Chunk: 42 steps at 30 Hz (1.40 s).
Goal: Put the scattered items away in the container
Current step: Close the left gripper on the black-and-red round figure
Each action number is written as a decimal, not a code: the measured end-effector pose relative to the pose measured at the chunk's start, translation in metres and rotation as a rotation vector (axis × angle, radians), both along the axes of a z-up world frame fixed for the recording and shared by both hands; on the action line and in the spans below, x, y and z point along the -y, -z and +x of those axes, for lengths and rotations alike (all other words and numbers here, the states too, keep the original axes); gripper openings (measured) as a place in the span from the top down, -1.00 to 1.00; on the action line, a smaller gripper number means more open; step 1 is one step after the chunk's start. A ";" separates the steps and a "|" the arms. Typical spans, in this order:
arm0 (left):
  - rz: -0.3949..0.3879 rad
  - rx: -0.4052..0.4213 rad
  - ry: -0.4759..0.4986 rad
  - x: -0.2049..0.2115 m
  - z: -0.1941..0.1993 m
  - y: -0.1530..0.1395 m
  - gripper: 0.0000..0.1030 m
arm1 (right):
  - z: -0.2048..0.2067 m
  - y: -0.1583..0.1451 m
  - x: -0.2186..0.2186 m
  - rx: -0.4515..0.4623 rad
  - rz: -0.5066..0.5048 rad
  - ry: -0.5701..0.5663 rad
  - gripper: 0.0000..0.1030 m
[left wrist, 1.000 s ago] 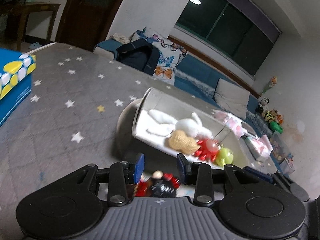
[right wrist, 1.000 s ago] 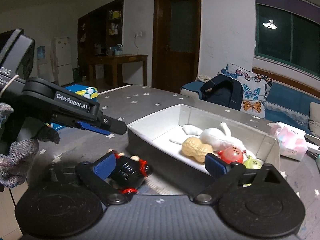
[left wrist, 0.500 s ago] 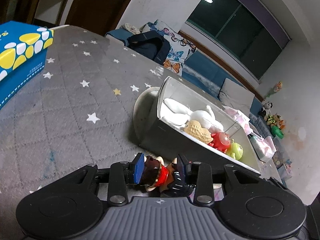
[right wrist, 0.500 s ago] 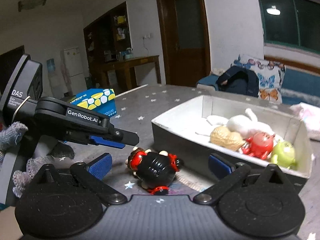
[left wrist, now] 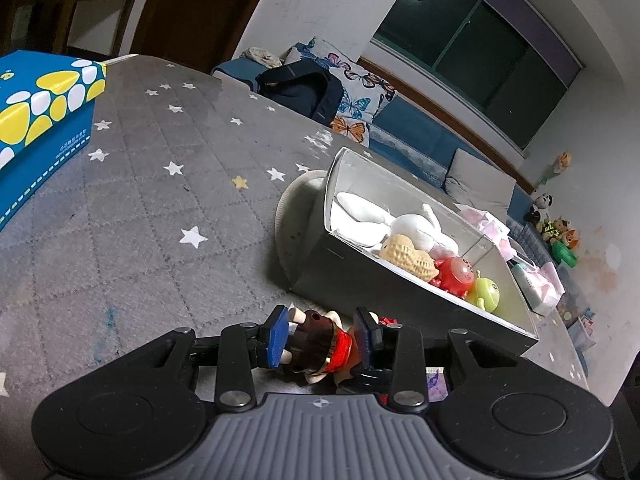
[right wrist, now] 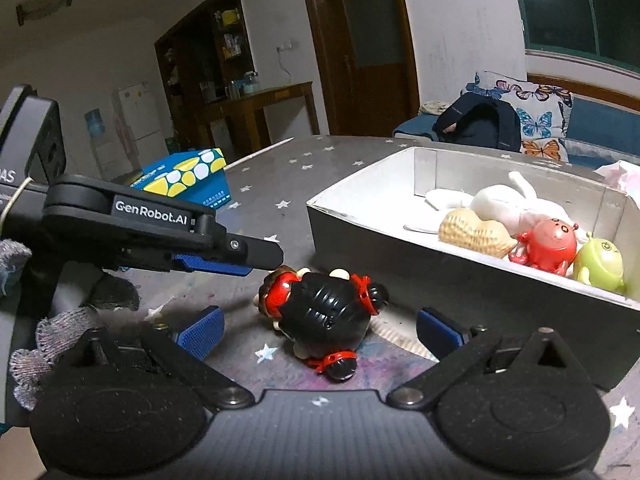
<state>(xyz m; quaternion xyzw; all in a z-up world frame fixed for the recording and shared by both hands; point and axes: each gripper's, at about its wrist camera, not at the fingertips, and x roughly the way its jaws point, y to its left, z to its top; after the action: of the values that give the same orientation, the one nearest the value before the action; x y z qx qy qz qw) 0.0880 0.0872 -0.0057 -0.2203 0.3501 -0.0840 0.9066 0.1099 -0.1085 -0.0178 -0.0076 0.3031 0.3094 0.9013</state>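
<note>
A small doll [right wrist: 324, 312] with a black body, red bands and a brown head lies on the grey starred cloth, just in front of the grey box [right wrist: 400, 248]. My left gripper [left wrist: 320, 336] is open and its blue pads straddle the doll's head [left wrist: 316, 340] without clearly pressing on it. In the right wrist view the left gripper [right wrist: 264, 258] comes in from the left, with its tip at the doll's head. My right gripper [right wrist: 320, 332] stands wide open with the doll's body between its fingers. The box [left wrist: 360, 280] holds a white plush rabbit [left wrist: 416, 232], a peanut [left wrist: 408, 256], a red toy [left wrist: 456, 276] and a green toy [left wrist: 486, 292].
A blue and yellow tissue box [left wrist: 36, 120] stands at the far left of the table. Pink tissue packs [left wrist: 540, 280] lie beyond the grey box, which rests on a round mat [left wrist: 288, 208]. A gloved hand [right wrist: 60, 320] holds the left gripper. A sofa with a backpack stands behind the table.
My left gripper has sunk and slid forward, so the doll's head now sits between its pads. My right gripper has come down and closer, and the doll now lies between its open fingers.
</note>
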 end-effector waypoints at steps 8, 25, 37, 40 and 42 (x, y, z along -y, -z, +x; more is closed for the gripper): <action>-0.002 -0.008 0.007 -0.003 0.003 0.003 0.26 | 0.007 0.012 -0.010 -0.042 -0.020 0.001 -1.00; 0.000 -0.026 0.035 -0.006 0.006 0.008 0.26 | 0.014 0.032 -0.031 -0.098 -0.075 -0.004 -1.00; 0.022 0.000 0.058 -0.008 0.006 0.009 0.26 | 0.012 0.036 -0.038 -0.081 -0.099 0.008 -1.00; 0.003 -0.003 0.069 -0.010 0.008 0.010 0.26 | 0.012 0.036 -0.042 -0.080 -0.120 0.014 -1.00; -0.022 -0.008 0.082 -0.012 0.008 0.011 0.26 | 0.012 0.036 -0.044 -0.080 -0.133 0.017 -1.00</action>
<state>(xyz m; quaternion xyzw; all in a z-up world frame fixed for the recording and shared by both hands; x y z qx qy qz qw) 0.0963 0.0991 -0.0171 -0.2162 0.3615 -0.1242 0.8984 0.1217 -0.0642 -0.0539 -0.0525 0.3589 0.2811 0.8885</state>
